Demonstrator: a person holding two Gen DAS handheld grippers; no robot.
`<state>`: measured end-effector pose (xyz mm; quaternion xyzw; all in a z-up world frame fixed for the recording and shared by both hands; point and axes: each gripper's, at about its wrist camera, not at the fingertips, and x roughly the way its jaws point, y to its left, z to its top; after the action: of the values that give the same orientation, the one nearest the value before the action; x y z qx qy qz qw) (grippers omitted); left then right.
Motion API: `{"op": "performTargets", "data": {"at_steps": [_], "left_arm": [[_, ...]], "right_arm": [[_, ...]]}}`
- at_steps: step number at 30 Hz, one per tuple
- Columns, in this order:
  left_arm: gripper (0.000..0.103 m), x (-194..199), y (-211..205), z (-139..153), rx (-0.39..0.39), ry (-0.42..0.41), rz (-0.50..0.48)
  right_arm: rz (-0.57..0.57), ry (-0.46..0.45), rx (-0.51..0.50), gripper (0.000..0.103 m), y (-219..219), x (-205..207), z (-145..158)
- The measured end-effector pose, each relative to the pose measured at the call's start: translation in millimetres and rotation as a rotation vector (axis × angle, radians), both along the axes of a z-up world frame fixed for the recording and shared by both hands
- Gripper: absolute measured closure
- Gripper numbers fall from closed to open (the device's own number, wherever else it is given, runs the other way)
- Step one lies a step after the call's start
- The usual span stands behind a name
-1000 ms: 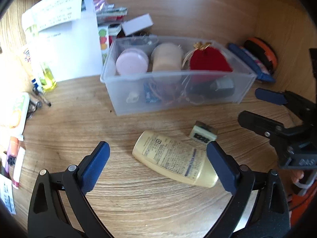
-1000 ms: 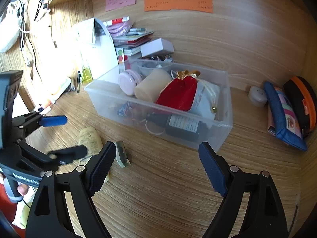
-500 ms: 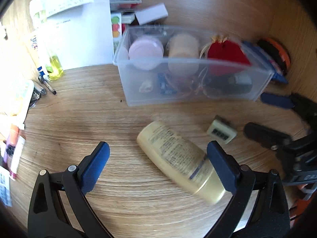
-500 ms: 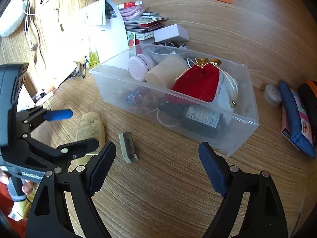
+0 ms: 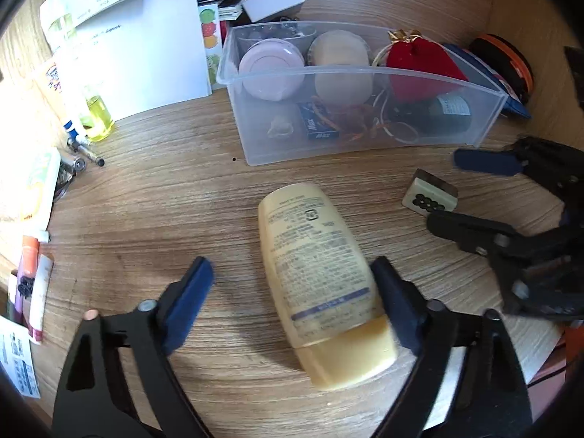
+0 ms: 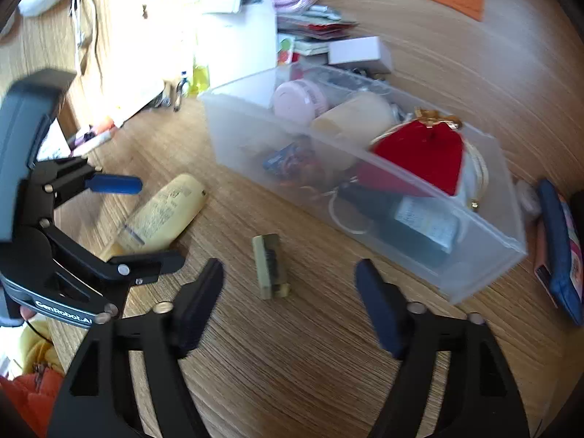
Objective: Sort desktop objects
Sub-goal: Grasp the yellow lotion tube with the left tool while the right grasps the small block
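Observation:
A yellow lotion bottle (image 5: 317, 277) lies on the wooden desk, also in the right wrist view (image 6: 160, 215). My left gripper (image 5: 295, 299) is open around its lower half, right finger pad (image 5: 392, 306) touching or nearly touching it. A small mahjong tile (image 5: 430, 197) lies to its right; in the right wrist view the tile (image 6: 270, 266) lies just ahead of my open right gripper (image 6: 288, 303). A clear plastic bin (image 5: 365, 138) behind holds a pink jar, a beige jar, a red pouch and a dark bottle.
White papers (image 5: 146, 47), a small yellow bottle (image 5: 96, 116), pens and tubes (image 5: 36, 197) crowd the left. A white box (image 5: 273, 2) and packets sit behind the bin. Blue and orange pouches (image 6: 558, 244) lie to its right. The desk edge is near me.
My left gripper moved forward over the lotion bottle, which now lies between its fingers. My right gripper came closer to the mahjong tile. Both stayed open.

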<state>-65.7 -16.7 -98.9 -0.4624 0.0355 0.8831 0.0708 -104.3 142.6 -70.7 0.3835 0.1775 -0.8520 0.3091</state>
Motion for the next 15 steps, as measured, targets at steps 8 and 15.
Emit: {"op": "performTargets", "data": {"at_steps": [8,15], "left_arm": [[0.05,-6.2,-8.3,2.7,-0.001,-0.011,-0.026],[0.055,-9.5,-14.7,4.5,0.003,-0.002,-0.025]], "right_arm": [[0.011,-0.057,-0.002,0.074,-7.2,-6.6,-13.1],[0.037,-0.064,-0.018,0.088,-10.6,-2.8,-13.7]]}}
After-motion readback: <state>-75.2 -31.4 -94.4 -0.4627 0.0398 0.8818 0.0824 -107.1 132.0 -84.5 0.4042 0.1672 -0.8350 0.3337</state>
